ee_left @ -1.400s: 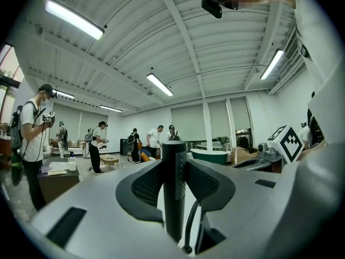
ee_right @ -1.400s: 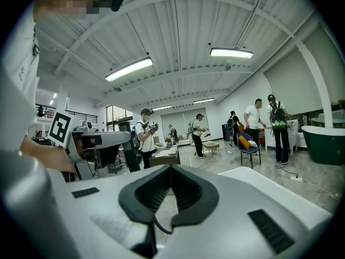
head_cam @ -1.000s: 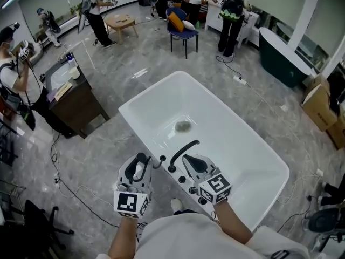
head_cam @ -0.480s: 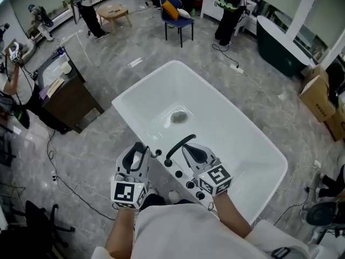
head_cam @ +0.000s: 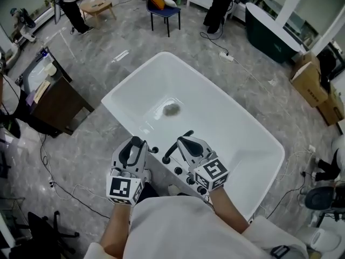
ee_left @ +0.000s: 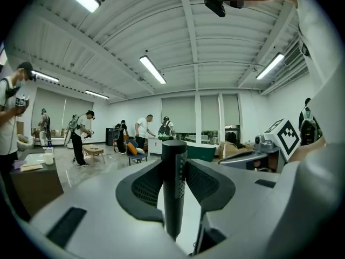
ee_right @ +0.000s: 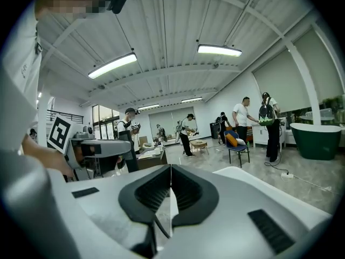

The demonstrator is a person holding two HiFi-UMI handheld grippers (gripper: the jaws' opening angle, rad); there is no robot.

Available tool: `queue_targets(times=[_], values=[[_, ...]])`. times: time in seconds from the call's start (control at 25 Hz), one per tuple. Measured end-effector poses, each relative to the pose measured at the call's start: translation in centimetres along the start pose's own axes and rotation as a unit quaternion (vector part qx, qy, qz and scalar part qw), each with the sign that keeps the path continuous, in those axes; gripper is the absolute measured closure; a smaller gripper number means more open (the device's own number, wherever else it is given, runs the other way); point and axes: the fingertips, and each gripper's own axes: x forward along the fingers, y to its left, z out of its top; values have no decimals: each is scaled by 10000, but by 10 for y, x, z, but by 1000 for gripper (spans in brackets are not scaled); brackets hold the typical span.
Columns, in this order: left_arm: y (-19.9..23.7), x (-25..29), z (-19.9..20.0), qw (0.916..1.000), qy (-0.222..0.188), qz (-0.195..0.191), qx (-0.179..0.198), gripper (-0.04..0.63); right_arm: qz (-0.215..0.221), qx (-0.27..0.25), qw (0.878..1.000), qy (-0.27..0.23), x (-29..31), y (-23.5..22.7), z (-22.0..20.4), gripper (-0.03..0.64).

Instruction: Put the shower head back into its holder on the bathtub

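The left gripper (head_cam: 135, 144) has its two pads closed on the shower head (ee_left: 174, 198), a dark round handle that stands upright between them. The right gripper (head_cam: 183, 142) is closed too, its jaw tips together at the front. A thin dark line crosses the gap lower between its pads (I cannot tell what it is). Both grippers are side by side over the near rim of the white bathtub (head_cam: 215, 117), so the shower head is there, in the left gripper, not set down. Between the two grippers a black curved spout (head_cam: 173, 147) rises from the rim. A small black fitting (head_cam: 154, 150) is just beside the left gripper, and black knobs (head_cam: 178, 170) sit on the rim near the right one. In the bottom of the bathtub is the drain (head_cam: 171, 109). Beyond it stand a blue chair (head_cam: 161, 7) and a wooden cabinet (head_cam: 54, 99).
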Motion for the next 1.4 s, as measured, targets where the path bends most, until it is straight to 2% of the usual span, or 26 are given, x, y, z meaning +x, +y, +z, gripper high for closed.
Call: queue_targets(times=[0.24, 0.52, 0.88, 1.2, 1.4], values=[[30, 15, -21, 9988, 247, -416, -57, 456, -281, 68, 9995, 111, 31, 9, -6, 598], [49, 43, -40, 9938, 485, -1000, 15, 457, -811, 199, 9964, 159, 52, 1, -8, 598], [48, 69, -64, 9793, 745, -1882, 73, 457, -1508, 420, 9871, 324, 60, -6, -20, 598], [45, 76, -100, 9661, 1080, -2336, 210, 457, -1923, 639, 9784, 409, 59, -3, -34, 598], [36, 81, -109, 9620, 1108, -2486, 227, 457, -2060, 692, 9752, 407, 52, -2, -40, 598]])
